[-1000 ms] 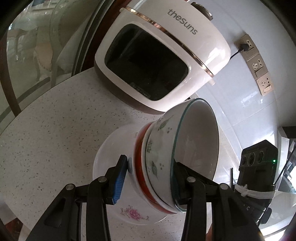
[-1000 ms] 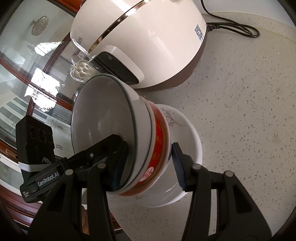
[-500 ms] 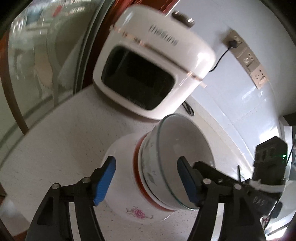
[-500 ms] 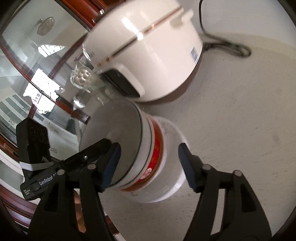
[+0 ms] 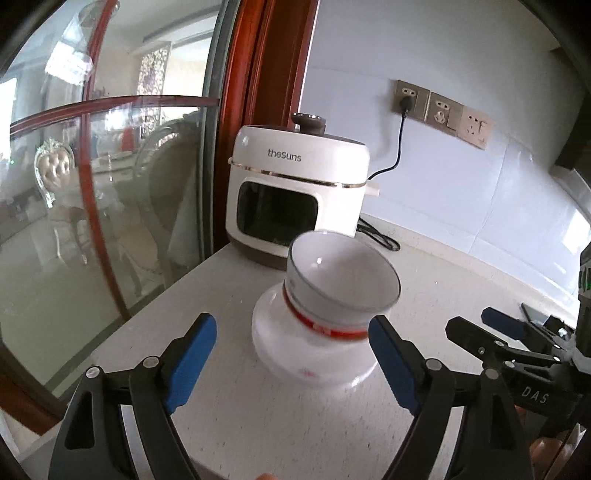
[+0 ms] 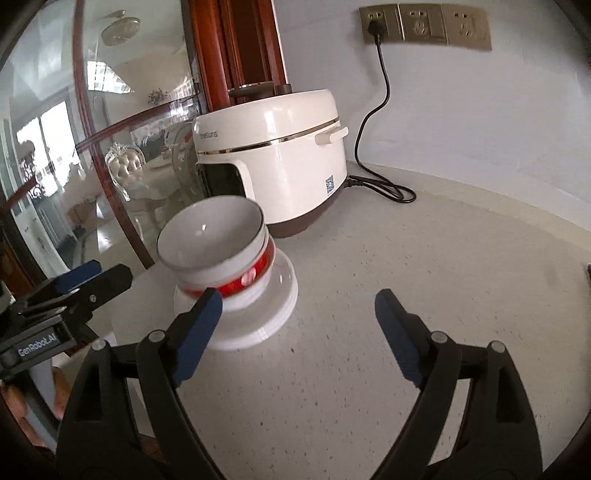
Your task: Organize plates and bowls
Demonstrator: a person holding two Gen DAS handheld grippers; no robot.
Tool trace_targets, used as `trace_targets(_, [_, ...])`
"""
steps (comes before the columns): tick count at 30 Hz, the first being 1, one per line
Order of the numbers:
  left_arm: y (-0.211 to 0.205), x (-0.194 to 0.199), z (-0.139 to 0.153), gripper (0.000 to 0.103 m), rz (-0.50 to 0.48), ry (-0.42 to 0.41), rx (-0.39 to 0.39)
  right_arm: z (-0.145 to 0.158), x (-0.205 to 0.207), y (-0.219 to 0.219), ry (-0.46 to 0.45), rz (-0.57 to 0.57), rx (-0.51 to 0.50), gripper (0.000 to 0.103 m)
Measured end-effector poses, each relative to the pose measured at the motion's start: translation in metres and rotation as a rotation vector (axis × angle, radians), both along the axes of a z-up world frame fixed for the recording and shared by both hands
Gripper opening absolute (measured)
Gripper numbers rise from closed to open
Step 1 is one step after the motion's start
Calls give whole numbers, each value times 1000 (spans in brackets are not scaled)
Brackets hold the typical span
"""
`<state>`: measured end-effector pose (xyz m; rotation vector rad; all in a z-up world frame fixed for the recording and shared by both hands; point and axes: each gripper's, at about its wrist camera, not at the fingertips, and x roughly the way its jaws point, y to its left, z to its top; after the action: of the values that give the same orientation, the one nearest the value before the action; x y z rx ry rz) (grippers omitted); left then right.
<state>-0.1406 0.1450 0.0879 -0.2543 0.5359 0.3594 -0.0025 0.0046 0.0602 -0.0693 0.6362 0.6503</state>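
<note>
A stack of bowls (image 5: 325,314) stands on the speckled pale countertop (image 6: 424,288), just in front of a white rice cooker (image 5: 295,199) lettered "thesuns". The top bowl (image 6: 210,236) is white inside with a thin dark line at its rim; it sits nested in a bowl with a red band (image 6: 255,273), and both rest in a wider white dish (image 6: 266,314) at the bottom. The stack looks slightly tilted in both views, though the fisheye bend and some blur make it hard to be sure. A small pink mark shows low on the bottom dish in the left wrist view, too blurred to read.

The left gripper (image 5: 291,358) is spread wide, its blue-padded fingers (image 5: 190,354) on either side of the stack with a clear gap on the left side; the right pad stands close to the bottom dish, and contact cannot be told. It grasps nothing. The right gripper (image 6: 299,332) is likewise released and empty, jaws wide apart; its left pad overlaps the red band in the picture, and the stack lies to the left of its centre line. Each gripper appears at the edge of the other's view.

The cooker's black cord (image 6: 380,122) runs up the white wall to a socket strip (image 6: 424,27). To the left of the cooker stands a curved glass panel (image 5: 110,184) in a reddish wooden frame (image 5: 266,66).
</note>
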Motion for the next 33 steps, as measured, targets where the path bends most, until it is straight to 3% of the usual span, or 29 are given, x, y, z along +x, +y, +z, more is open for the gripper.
trace_targets(3, [-4, -11, -10, 89, -8, -12, -5, -12, -8, 0, 1, -3, 13, 91])
trace_targets(6, [-5, -12, -22, 103, -25, -11, -31, -31, -6, 7, 36, 13, 9, 91])
trace_targets(18, [-16, -16, -46, 103, -10, 6, 10, -71, -2, 12, 103, 6, 23, 91])
trace_targets(33, [-30, -16, -57, 103, 40, 28, 93, -73, -1, 1, 127, -34, 69, 91])
